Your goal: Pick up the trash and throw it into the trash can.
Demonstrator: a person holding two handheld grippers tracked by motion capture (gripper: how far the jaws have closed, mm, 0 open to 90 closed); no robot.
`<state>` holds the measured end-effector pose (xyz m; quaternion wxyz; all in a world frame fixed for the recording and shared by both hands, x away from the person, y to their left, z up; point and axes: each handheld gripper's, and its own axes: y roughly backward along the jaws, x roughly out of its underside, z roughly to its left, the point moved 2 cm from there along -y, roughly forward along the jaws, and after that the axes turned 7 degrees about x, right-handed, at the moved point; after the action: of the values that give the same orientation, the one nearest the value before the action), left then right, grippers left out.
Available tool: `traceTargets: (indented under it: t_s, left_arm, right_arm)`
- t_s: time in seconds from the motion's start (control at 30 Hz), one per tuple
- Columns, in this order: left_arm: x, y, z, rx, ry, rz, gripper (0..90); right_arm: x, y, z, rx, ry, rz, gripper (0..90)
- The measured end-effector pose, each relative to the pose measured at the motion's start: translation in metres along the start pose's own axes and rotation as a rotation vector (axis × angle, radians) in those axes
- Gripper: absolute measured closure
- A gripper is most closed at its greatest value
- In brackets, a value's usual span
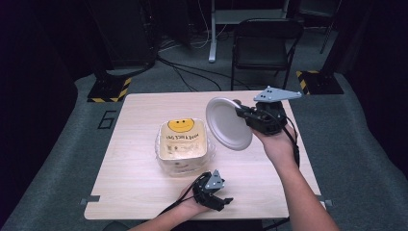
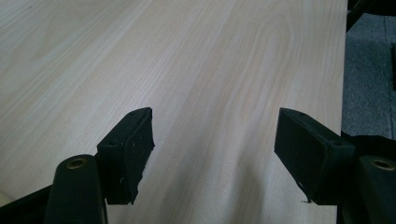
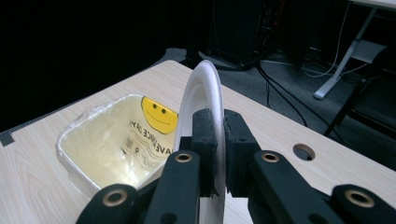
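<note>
A white paper plate (image 1: 228, 123) hangs tilted on edge above the table, to the right of the bin. My right gripper (image 1: 240, 111) is shut on the plate's rim; in the right gripper view the plate (image 3: 203, 88) stands edge-on between the two pads (image 3: 204, 135). A small bin lined with a clear plastic bag bearing a yellow smiley face (image 1: 183, 144) sits at the table's middle, its inside (image 3: 116, 144) open to view. My left gripper (image 1: 222, 201) rests low near the table's front edge, open, with nothing between its fingers (image 2: 133, 149).
The light wooden table (image 1: 139, 110) has a round hole (image 3: 303, 151) near its far right edge. A black folding chair (image 1: 262, 45) stands behind the table, with cables on the grey carpet and yellow-black striped stand bases (image 1: 109, 90) at both sides.
</note>
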<state>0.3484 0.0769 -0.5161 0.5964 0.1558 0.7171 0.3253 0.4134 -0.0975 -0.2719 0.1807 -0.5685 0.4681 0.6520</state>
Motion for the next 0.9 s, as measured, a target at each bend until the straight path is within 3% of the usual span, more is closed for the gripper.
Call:
traceTargets:
  t_s: [0.33, 0.7, 0.9]
  left_arm:
    - [0.004, 0.001, 0.001, -0.007, 0.015, -0.001, 27.7]
    - [0.006, -0.002, -0.003, -0.001, -0.003, 0.017, 27.6]
    - [0.006, -0.005, -0.006, 0.006, -0.008, 0.026, 27.7]
  right_arm:
    - [-0.022, -0.014, 0.017, -0.040, 0.008, -0.022, 84.3]
    - [-0.034, -0.049, 0.046, -0.089, 0.034, -0.005, 84.3]
    - [-0.032, -0.070, 0.058, -0.105, 0.049, 0.018, 84.3]
